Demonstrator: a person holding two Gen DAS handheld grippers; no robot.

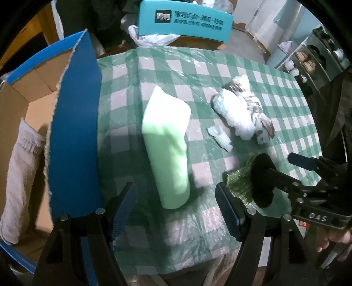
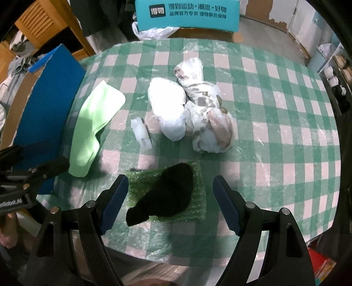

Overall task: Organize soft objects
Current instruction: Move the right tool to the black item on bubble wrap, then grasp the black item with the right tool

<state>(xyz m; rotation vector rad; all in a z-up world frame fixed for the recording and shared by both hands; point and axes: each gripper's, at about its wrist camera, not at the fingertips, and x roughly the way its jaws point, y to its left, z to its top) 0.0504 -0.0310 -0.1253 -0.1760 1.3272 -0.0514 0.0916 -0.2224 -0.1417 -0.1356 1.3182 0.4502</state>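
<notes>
Green cloth [image 1: 166, 149] lies folded long on the checked table [image 1: 275, 88], long axis running from near the left gripper [image 1: 176, 209] away toward the far edge, right beside the blue box flap [image 1: 74, 132]. Black cloth [image 2: 167, 193] sits on a green bubble sheet [image 2: 198, 211], tail end pointing at the right gripper [image 2: 169, 209]. Both sets of jaws spread wide, nothing in them. White bundle [image 2: 169, 110] and small plastic piece [image 2: 142, 134] sit mid-table. Beige towel [image 1: 19, 176] in the box. Teal box [image 2: 187, 13] has Chinese print; the other gripper reads "DAS".
</notes>
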